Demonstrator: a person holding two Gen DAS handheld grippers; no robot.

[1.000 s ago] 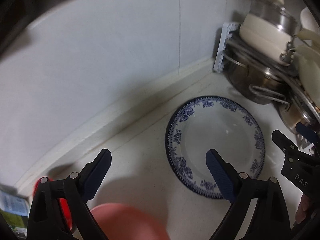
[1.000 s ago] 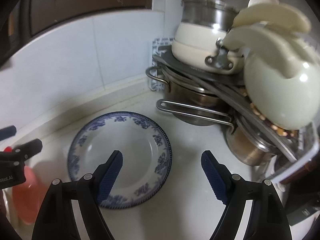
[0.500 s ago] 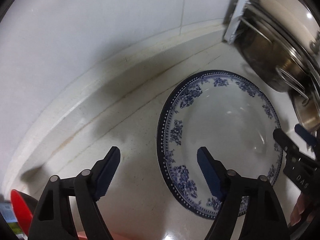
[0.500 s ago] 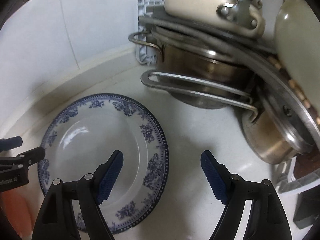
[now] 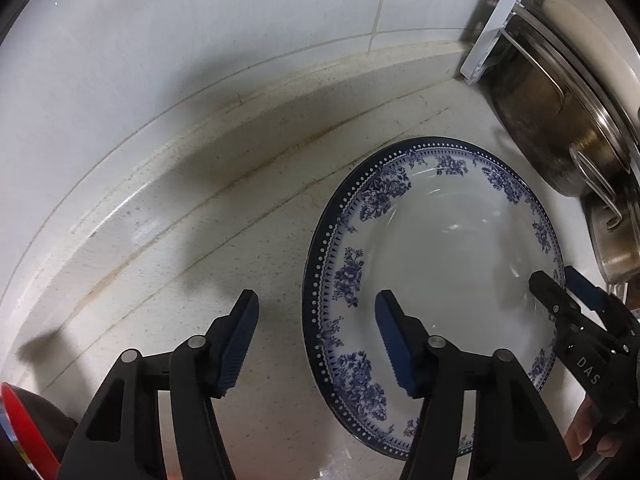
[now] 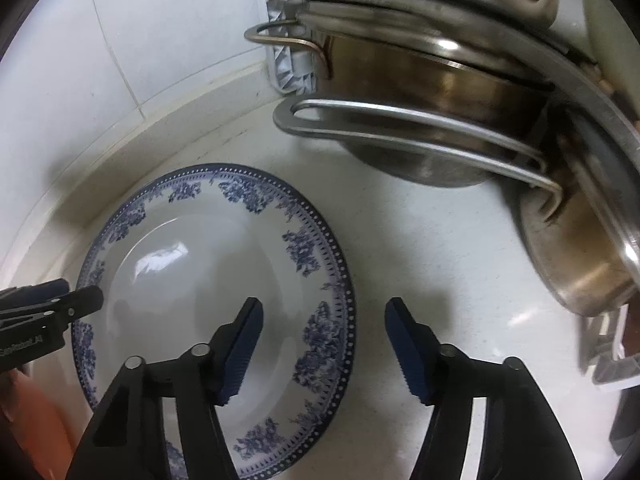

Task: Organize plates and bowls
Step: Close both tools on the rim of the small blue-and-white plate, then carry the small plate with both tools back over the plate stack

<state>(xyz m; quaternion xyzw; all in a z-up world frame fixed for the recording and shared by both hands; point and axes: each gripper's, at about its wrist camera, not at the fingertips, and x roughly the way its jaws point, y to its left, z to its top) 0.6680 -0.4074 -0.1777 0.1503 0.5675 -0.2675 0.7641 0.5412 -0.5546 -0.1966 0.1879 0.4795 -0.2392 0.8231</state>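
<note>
A white plate with a blue floral rim (image 5: 448, 264) lies flat on the pale counter; it also shows in the right wrist view (image 6: 192, 280). My left gripper (image 5: 316, 340) is open and empty, straddling the plate's left rim, one finger over the plate and one over the counter. My right gripper (image 6: 322, 348) is open and empty, straddling the plate's right rim. Each gripper shows at the edge of the other's view, over opposite sides of the plate.
A stack of steel pots and pans (image 6: 460, 92) with long handles sits close to the right of the plate, on a white rack (image 5: 492, 28). A tiled wall (image 5: 200, 40) runs behind. A red bowl (image 5: 24, 432) and something pinkish-orange (image 6: 36, 432) lie at lower left.
Both grippers have moved down and closer to the plate, which now fills more of each view. Both stay open. The plate has not moved.
</note>
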